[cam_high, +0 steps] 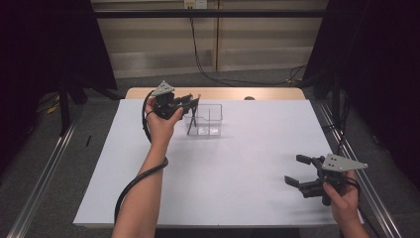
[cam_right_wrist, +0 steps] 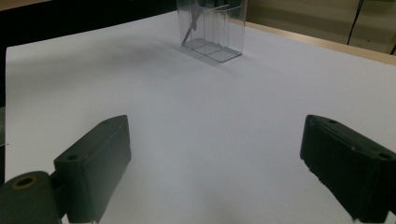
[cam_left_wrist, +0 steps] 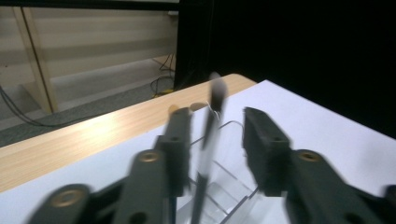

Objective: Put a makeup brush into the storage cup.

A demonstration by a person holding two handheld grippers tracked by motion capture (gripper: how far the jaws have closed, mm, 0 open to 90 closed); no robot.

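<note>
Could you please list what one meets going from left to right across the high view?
Left tongs → clear holder → right tongs.

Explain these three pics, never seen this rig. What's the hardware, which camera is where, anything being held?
No robot here: a person holds a two-jaw gripper in each hand. The high view looks down on the white table. The other two cameras ride on the grippers and look along their black jaws.

On the table stands a clear plastic organiser with compartments, and a dark pen stands tilted in it. The left gripper is at the organiser; its jaws stand apart either side of the pen, not touching it as far as the blur shows. The right gripper is open near the table's right edge, holding nothing.
</note>
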